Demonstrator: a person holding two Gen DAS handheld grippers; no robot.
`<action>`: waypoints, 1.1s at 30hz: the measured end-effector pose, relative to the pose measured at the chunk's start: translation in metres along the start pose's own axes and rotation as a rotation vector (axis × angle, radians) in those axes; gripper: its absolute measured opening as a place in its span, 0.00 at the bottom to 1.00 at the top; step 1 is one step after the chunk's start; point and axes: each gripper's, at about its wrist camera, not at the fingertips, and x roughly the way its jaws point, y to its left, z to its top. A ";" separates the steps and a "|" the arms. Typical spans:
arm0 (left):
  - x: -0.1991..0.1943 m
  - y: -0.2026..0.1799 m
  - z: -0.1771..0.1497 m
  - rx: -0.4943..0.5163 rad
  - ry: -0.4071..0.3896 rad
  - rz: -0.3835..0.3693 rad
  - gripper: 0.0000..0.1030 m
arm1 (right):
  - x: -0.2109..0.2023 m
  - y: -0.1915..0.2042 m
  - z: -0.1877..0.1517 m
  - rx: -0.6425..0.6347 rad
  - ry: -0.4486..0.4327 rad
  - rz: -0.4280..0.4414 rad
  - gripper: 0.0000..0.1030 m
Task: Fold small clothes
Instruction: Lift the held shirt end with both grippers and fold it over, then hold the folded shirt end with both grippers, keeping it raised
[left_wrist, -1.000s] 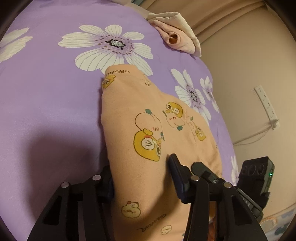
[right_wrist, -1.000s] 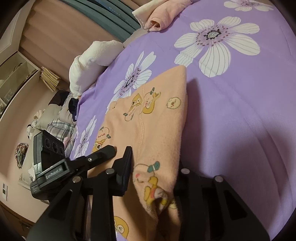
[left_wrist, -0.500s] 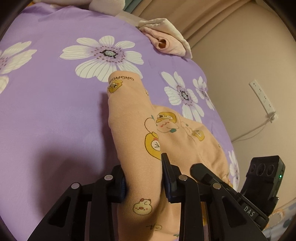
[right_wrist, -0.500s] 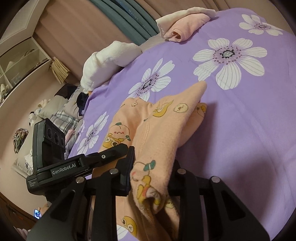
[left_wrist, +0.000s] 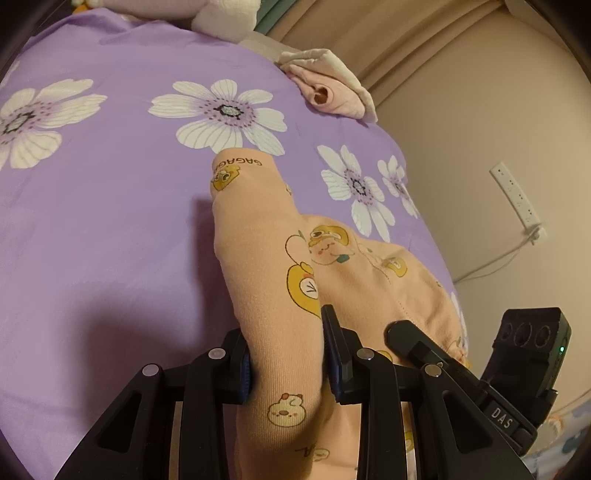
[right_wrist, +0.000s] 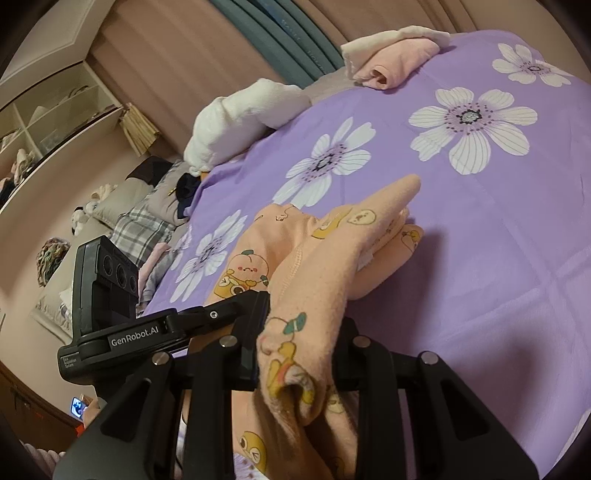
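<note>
A small peach garment printed with yellow cartoon ducks lies on a purple bedsheet with white flowers. My left gripper is shut on the near edge of the garment and lifts it into a ridge. My right gripper is shut on the same garment at its other near corner, and the cloth hangs bunched between its jaws. The garment's far end rests on the sheet. Each gripper shows in the other's view, close alongside.
A folded pink and cream garment lies at the far edge of the bed, also in the right wrist view. A white plush pillow sits at the bed's head. A wall with a power strip is to the right.
Both grippers closed on the garment's near edge and rose, pulling the cloth up into a ridge. The garment's far end bunched and slid toward me.
</note>
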 end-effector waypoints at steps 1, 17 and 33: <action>-0.003 0.000 -0.003 -0.005 -0.002 0.001 0.29 | -0.001 0.002 -0.002 -0.002 0.001 0.003 0.25; -0.055 0.004 -0.031 -0.042 -0.074 0.016 0.29 | -0.021 0.052 -0.025 -0.095 0.011 0.056 0.25; -0.098 0.011 -0.048 -0.057 -0.143 0.021 0.29 | -0.028 0.087 -0.032 -0.164 0.016 0.093 0.25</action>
